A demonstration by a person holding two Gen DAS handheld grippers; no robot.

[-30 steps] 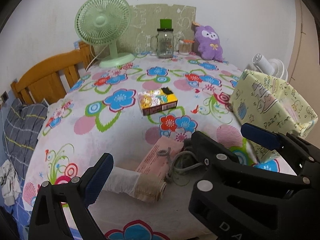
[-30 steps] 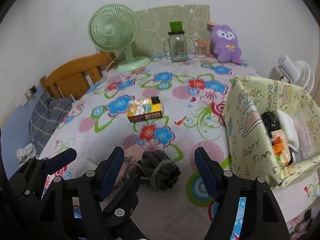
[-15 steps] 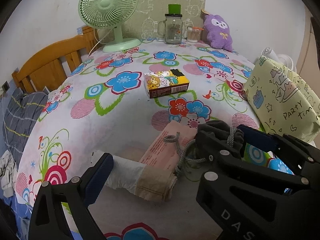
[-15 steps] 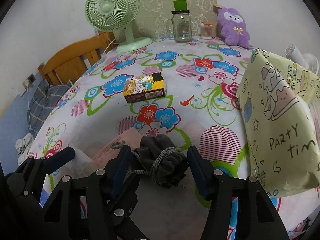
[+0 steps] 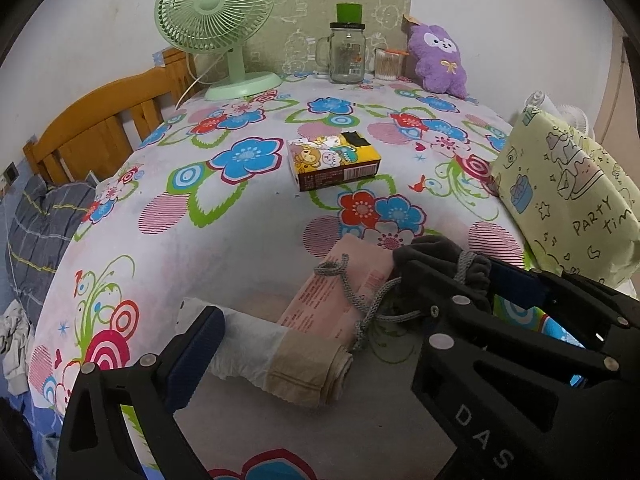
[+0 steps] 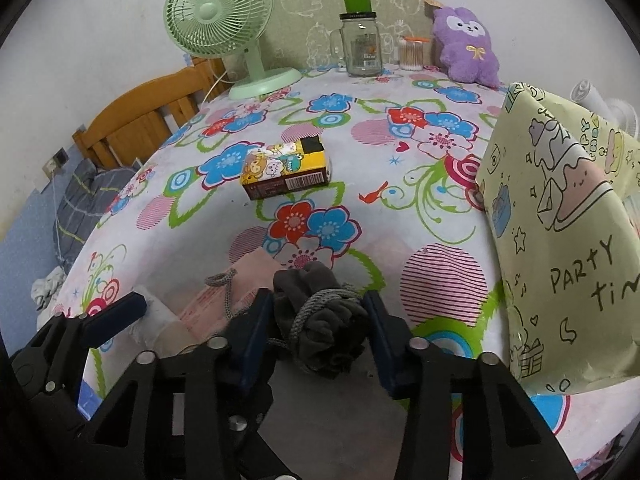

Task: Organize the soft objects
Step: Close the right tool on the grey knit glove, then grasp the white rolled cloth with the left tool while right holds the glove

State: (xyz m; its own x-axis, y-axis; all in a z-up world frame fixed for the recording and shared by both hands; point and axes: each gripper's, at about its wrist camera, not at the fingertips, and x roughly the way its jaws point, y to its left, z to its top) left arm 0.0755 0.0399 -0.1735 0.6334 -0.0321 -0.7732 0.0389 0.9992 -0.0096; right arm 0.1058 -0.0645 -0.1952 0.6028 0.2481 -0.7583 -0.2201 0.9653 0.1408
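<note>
A dark grey drawstring pouch (image 6: 320,320) with a grey cord lies near the front edge of the flowered tablecloth (image 6: 224,220). My right gripper (image 6: 318,330) has its blue pads on both sides of the pouch and is shut on it. In the left wrist view the pouch (image 5: 440,256) shows behind the right gripper's black frame. A pink packet (image 5: 340,292) and a white and beige rolled cloth (image 5: 280,356) lie to its left. My left gripper (image 5: 352,328) is open, its fingers wide apart around the rolled cloth and packet.
A yellow-green "Party time" gift bag (image 6: 560,220) stands at the right. A cartoon-printed box (image 6: 286,176) lies mid-table. A green fan (image 6: 224,20), glass jar (image 6: 360,48), small cup (image 6: 412,54) and purple plush (image 6: 468,44) stand at the back. A wooden chair (image 5: 100,128) is at left.
Both grippers came lower and closer to the table. My right gripper's fingers closed in from wide open onto the grey pouch. The left gripper stayed open.
</note>
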